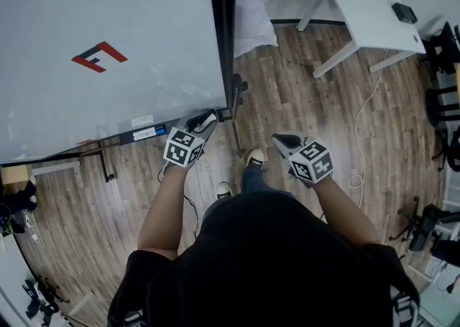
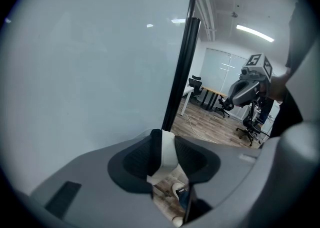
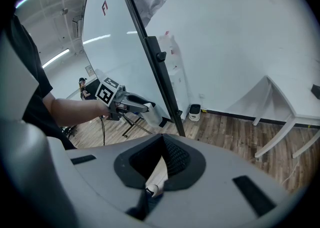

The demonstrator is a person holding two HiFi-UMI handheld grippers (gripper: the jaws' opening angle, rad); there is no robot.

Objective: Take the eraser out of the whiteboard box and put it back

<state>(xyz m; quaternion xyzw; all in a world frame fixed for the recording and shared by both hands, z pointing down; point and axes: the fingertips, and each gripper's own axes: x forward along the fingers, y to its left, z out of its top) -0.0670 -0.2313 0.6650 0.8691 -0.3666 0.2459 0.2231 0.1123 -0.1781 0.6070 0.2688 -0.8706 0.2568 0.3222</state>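
Head view showed a white glossy whiteboard (image 1: 108, 2) with a red and dark logo filling the left. A dark narrow tray (image 1: 144, 134), probably the whiteboard box, ran along its bottom edge.

At the board's lower right corner, just off the tray's right end, the left gripper (image 1: 207, 120) pointed downward. Its jaws were pinching a white block eraser with a dark face (image 2: 168, 153), so the eraser was out of the tray and held in the air beside the black frame post (image 2: 181, 71).

To the right, apart from the board, the right gripper (image 1: 284, 140) hung over the brown wood-plank floor (image 1: 287, 88). Its jaws were pressed together at the tips with nothing between them. A white table (image 1: 366, 9) stood at the far right.

The eraser would likely be light, with a stiff smooth body and one soft felt face. The firmest hold would be across the hard sides, as now. Gripping the felt could let it squash and slip, and the smooth shell could slide under a loose pinch.
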